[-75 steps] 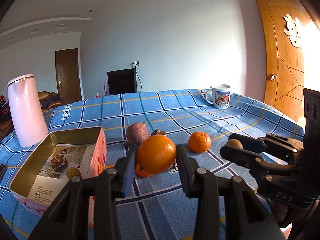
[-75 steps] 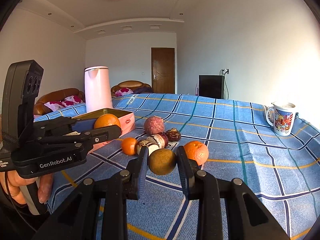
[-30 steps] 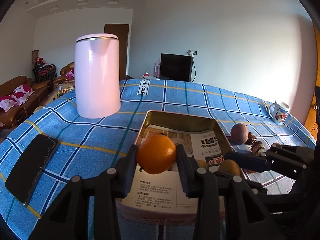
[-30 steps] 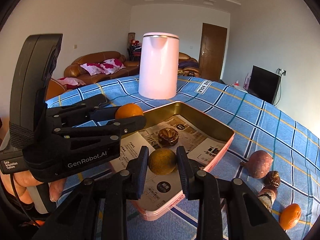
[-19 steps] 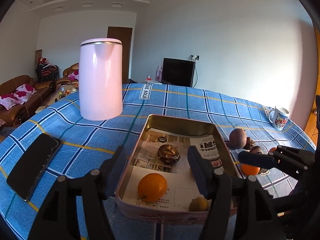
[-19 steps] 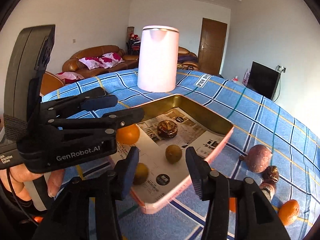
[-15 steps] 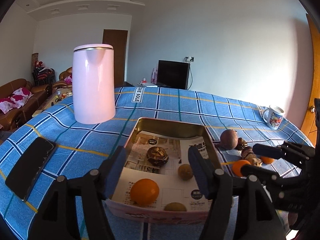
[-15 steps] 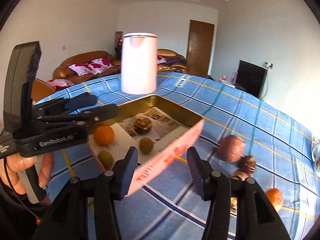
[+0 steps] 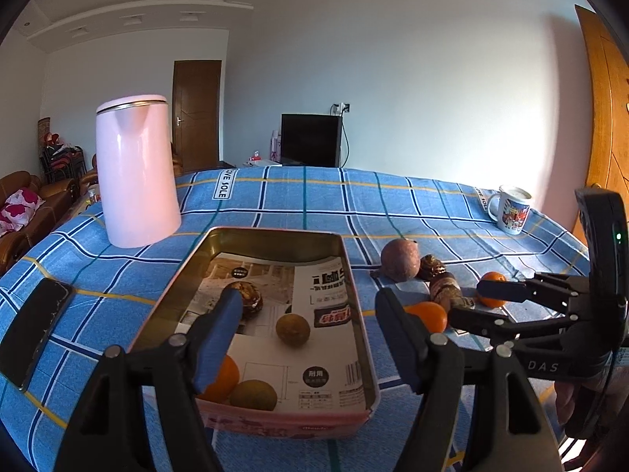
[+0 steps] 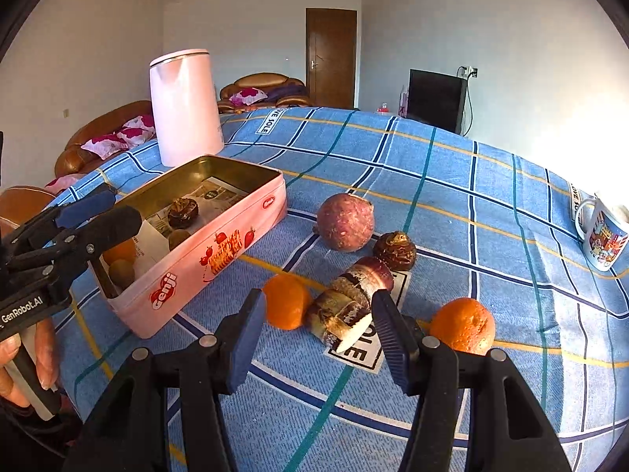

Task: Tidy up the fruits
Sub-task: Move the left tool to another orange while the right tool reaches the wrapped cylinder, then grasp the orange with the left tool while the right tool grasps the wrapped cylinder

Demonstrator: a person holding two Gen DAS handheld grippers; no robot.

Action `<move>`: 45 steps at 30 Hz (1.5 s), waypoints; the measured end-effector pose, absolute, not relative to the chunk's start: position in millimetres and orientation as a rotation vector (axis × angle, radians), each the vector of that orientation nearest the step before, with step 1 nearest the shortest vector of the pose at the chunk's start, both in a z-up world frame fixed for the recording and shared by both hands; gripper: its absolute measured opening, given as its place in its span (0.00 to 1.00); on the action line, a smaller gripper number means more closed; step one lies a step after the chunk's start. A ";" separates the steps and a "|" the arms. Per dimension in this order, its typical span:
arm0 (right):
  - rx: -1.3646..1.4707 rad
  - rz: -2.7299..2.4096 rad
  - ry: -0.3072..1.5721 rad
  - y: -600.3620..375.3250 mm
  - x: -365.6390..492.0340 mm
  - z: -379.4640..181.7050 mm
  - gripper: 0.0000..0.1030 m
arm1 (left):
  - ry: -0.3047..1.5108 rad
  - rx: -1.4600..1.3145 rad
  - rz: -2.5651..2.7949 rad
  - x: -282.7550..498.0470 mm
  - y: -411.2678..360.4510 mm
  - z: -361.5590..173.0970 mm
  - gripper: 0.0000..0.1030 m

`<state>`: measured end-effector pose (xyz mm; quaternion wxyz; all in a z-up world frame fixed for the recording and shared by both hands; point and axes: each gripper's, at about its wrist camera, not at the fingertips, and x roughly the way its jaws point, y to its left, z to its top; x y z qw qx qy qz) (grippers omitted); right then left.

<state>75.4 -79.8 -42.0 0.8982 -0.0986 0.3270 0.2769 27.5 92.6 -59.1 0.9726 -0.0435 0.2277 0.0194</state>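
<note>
A pink tin box [image 9: 355,310] [image 10: 220,251] lies open on the blue checked cloth. In it are an orange [image 9: 222,377], two brownish-green round fruits [image 9: 293,326] [image 9: 253,393] and a dark wrinkled fruit [image 9: 245,303]. My left gripper [image 9: 308,338] is open and empty above the tin's near end. My right gripper [image 10: 318,332] is open and empty, just before a cut brown root [image 10: 350,303]. Beside it lie two oranges [image 10: 287,301] [image 10: 464,324], a purple round fruit [image 10: 346,222] and a small dark fruit [image 10: 395,249].
A pink kettle [image 9: 135,173] stands behind the tin. A black phone [image 9: 33,332] lies at the left table edge. A printed mug [image 9: 511,210] [image 10: 601,236] stands at the far right. The table edge is close below both grippers.
Both grippers opened and dropped their fruit into the tin: the orange from the left, the brownish-green fruit from the right. The right gripper then swung right to the loose fruits.
</note>
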 end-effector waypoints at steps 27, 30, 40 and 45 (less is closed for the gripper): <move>-0.120 0.609 0.818 -91.8 102.5 -57.0 0.45 | 0.466 -0.062 -0.023 29.1 68.5 -60.2 0.73; -0.144 0.606 0.804 -91.0 97.6 -56.2 0.44 | 0.462 -0.050 -0.042 29.0 61.3 -56.6 0.72; -0.111 0.462 0.646 -140.6 75.3 -45.5 0.44 | 0.492 0.029 -0.102 44.3 15.8 -56.1 0.73; -0.070 0.456 0.619 -155.6 74.5 -43.3 0.44 | 0.538 0.057 -0.143 59.5 -8.8 -61.6 0.72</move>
